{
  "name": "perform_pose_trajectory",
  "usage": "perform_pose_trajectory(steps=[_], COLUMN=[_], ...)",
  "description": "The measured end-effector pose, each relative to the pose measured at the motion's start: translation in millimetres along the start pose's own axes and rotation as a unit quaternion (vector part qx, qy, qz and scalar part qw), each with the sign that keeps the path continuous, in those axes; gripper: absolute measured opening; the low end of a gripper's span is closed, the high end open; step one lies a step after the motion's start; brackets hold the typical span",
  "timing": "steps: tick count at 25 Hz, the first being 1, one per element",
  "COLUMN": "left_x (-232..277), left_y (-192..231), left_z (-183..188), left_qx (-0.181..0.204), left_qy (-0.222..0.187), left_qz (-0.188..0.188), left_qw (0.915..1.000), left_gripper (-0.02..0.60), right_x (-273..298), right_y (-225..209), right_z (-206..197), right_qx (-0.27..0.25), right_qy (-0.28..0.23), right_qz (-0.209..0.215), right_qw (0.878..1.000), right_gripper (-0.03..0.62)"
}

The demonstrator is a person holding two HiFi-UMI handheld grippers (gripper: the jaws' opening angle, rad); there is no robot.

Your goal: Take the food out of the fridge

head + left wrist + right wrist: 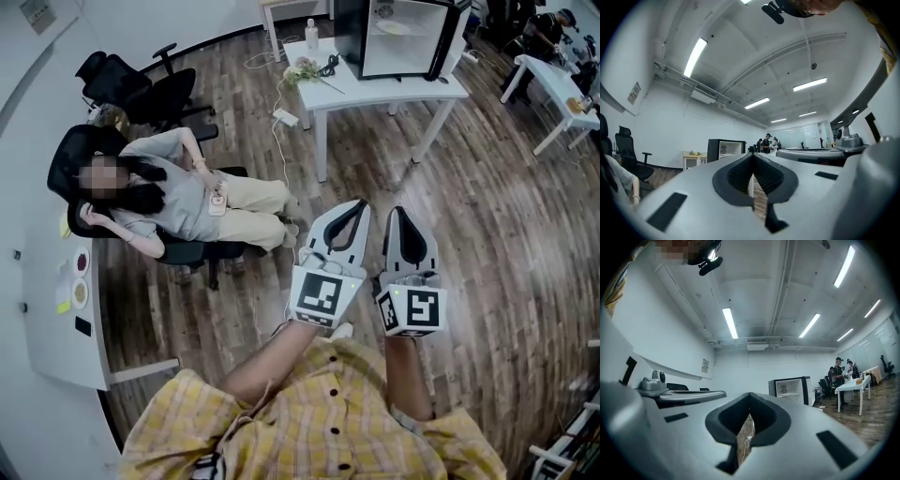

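Scanning from the left edge: a white desk (56,356) with two small bowls (80,293) on it, and right beside it a person (178,202) leaning back in a black office chair (80,150), with a second black chair (141,84) just behind. Moving across the wooden floor (497,244), a white cable runs to a power strip (285,117) near the leg of a white table (375,94). On that table I've got a clear bottle (311,35), a bunch of flowers (305,70) and, further right, the black fridge (398,37), door swung open on its right side, inside bright white. There's a pale shape on a shelf in there, but it's too small for me to say what it is, so I can't pick out the food itself. The fridge sits well apart from both tools, across open floor. Down the middle, above a yellow checked shirt (319,422), the left gripper (359,204) and the right gripper (397,212) are side by side, close together, held out about level and pointing toward the table end of the room. In the left gripper view the jaws are pinched together at the tips, nothing between them. In the right gripper view it's the same: tips closed tight, empty. Far right, a second white table (553,84) with people (553,23) standing around it.
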State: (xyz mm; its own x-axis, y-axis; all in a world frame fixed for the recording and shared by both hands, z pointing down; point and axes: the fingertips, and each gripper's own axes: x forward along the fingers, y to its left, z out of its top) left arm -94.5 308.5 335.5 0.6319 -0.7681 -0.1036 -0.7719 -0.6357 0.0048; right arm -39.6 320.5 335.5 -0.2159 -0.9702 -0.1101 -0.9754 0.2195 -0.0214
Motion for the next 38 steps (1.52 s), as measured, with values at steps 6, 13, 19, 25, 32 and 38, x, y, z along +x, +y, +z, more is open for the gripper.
perform_pose_trajectory(steps=[6,13,19,25,32,38], left_x=[2.5,25.5,71.2,129.0,208.0,266.1], left_y=[-21.1,-21.5,-16.2,6.9,58.0,108.8], left_z=[-15.0,-30.7,-44.0,-54.1,-51.8,-49.5], left_qx=[0.007,-0.001,-0.005,-0.01,-0.001,0.003], left_qy=[0.008,0.019,0.023,0.024,0.025,0.025], left_qz=[0.01,0.009,0.002,-0.002,0.001,0.004], left_qw=[0.9999,0.9998,0.9997,0.9997,0.9997,0.9997], left_gripper=[0.008,0.008,0.008,0.008,0.008,0.008], right_x=[-7.7,2.7,33.7,84.4,171.5,246.6], right_y=[-11.6,-36.5,-66.4,-96.8,-126.5,-140.7], right_z=[-10.8,-23.0,-32.6,-41.5,-42.4,-44.3], right_qx=[0.005,0.009,0.003,0.001,0.002,0.004], right_qy=[0.001,0.005,0.012,0.018,0.021,0.024], right_qz=[0.015,0.003,-0.002,-0.006,-0.005,-0.004], right_qw=[1.0,1.0,1.0,1.0,1.0,1.0], right_gripper=[0.008,0.008,0.008,0.008,0.008,0.008])
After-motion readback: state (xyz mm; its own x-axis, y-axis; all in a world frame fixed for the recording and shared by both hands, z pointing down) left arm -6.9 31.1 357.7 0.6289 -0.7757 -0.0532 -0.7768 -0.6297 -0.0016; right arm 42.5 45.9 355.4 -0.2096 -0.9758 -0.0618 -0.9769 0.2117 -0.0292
